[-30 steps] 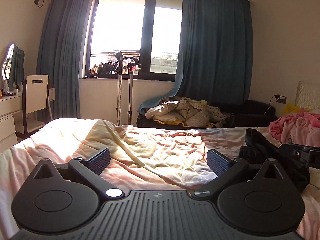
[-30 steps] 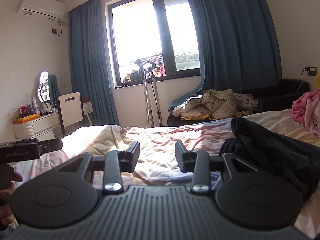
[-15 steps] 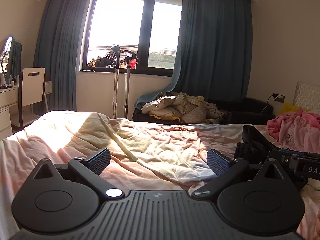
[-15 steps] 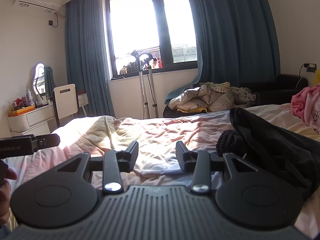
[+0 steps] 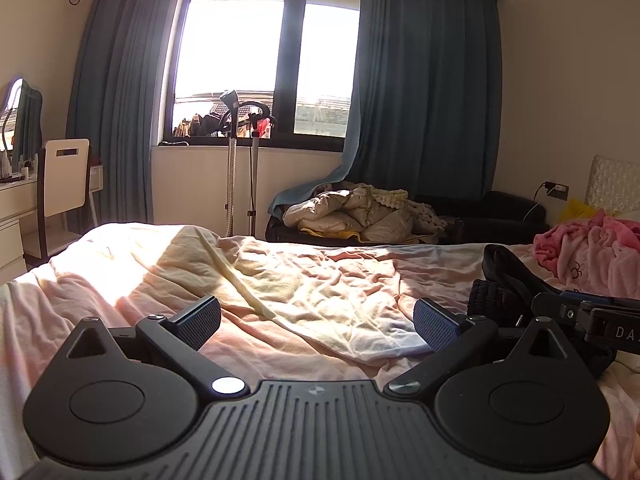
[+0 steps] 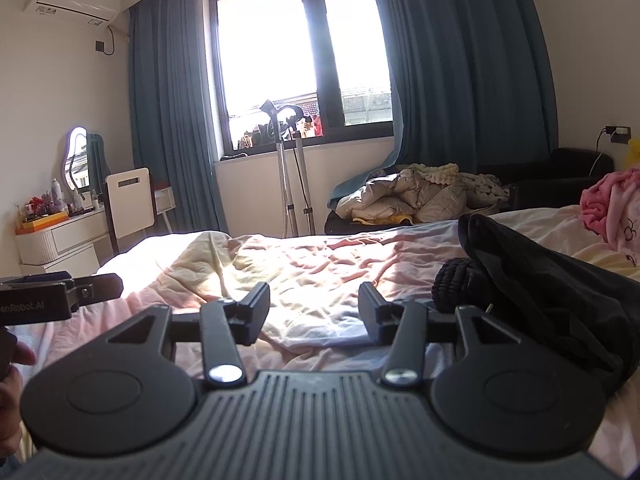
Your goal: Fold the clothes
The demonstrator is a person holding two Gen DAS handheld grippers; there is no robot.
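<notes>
Left tongs point(image 5: 316, 322): stood wide apart and empty, hovering low over the bed point(image 5: 120, 280) with only rumpled sheet between the pads.
Right tongs point(image 6: 314, 314): were partway apart and opening, nothing between them, aimed across the sheet rather than at any garment.
Black garment point(image 6: 540, 280): lay heaped on the bed just to the right of the right tongs, one edge standing up in a ridge, a ribbed cuff or waistband point(image 6: 456, 284) bunched at its near end; it looked like the nearest piece to fold.
Pink garment point(image 5: 588, 248): sat crumpled further off on the bed's right side, well apart from both tongs.
Risk, grabbing bedding: the pale sheet point(image 5: 320, 300) lay loose and wrinkled directly under both tongs, so closing here would likely have pinched sheet instead of clothing.
Risk, wrong layer: the black heap hid its own edges and corners, so a bite into the bulk might have caught several layers and dragged it into a tighter wad.
Risk, collision: the two tongs sat near each other, each showing at the edge of the other's view, so reaching for the same garment could have knocked them together.
Risk, glare: strong sunlight washed out the sheet, and black folds were hard to read.
</notes>
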